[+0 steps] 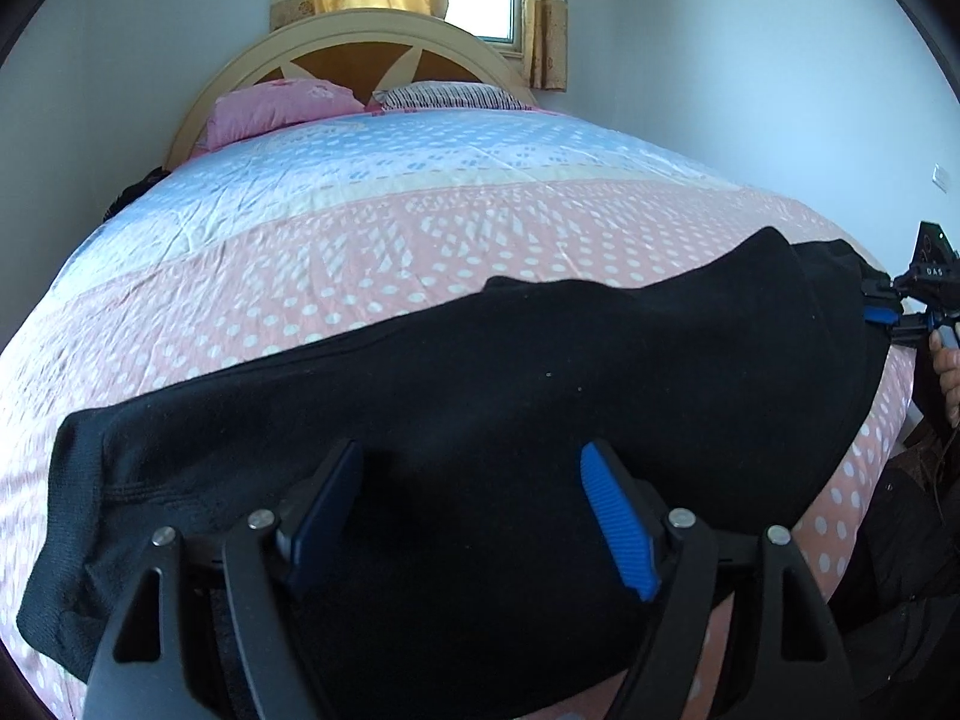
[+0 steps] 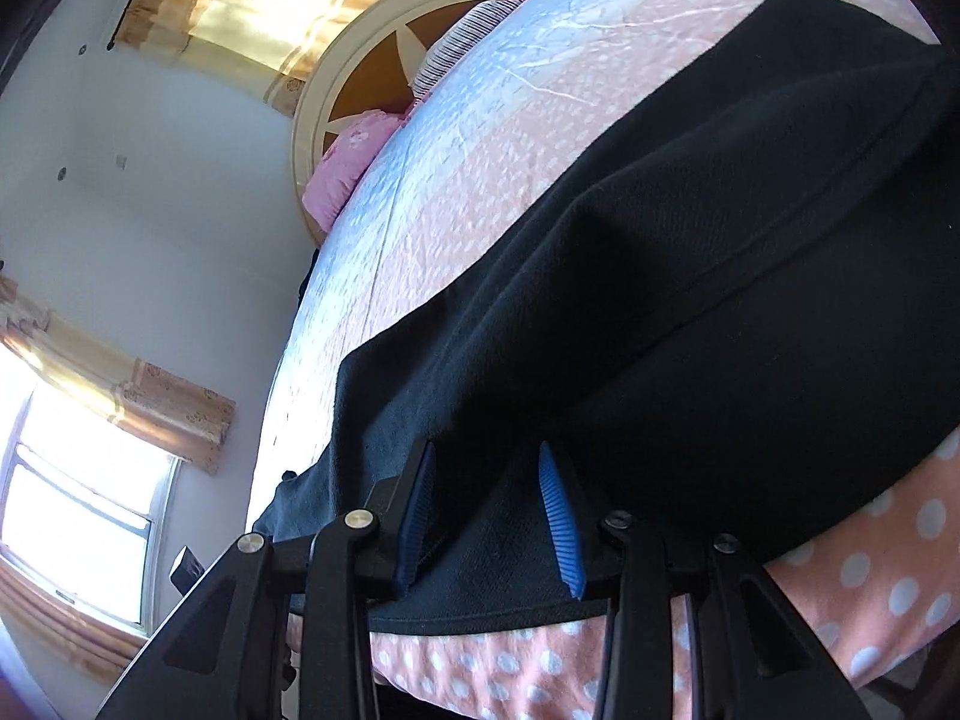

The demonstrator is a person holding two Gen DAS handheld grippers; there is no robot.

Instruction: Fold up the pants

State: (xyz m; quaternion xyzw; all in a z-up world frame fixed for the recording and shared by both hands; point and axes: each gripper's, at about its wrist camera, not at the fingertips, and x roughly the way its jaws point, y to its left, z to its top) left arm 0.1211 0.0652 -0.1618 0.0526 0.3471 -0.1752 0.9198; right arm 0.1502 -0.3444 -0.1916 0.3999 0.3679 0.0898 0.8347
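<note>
Black pants [image 1: 480, 372] lie lengthwise along the near edge of the bed, with a ribbed cuff [image 1: 66, 516] at the left end. My left gripper [image 1: 474, 486] hovers just over the cloth, open, with nothing between its blue pads [image 1: 618, 522]. At the far right the right gripper [image 1: 882, 312] meets the other end of the pants. In the right wrist view the right gripper [image 2: 486, 516] is shut on a bunch of the pants [image 2: 690, 300], and the cloth rises in a ridge away from the fingers. A hem [image 2: 480, 609] shows below the pads.
The bed has a pink and blue dotted sheet [image 1: 372, 252], a pink pillow [image 1: 270, 111], a striped pillow [image 1: 450, 96] and a round headboard [image 1: 360, 54]. White walls close in on both sides. A hand [image 1: 948, 372] holds the right gripper off the bed's right edge.
</note>
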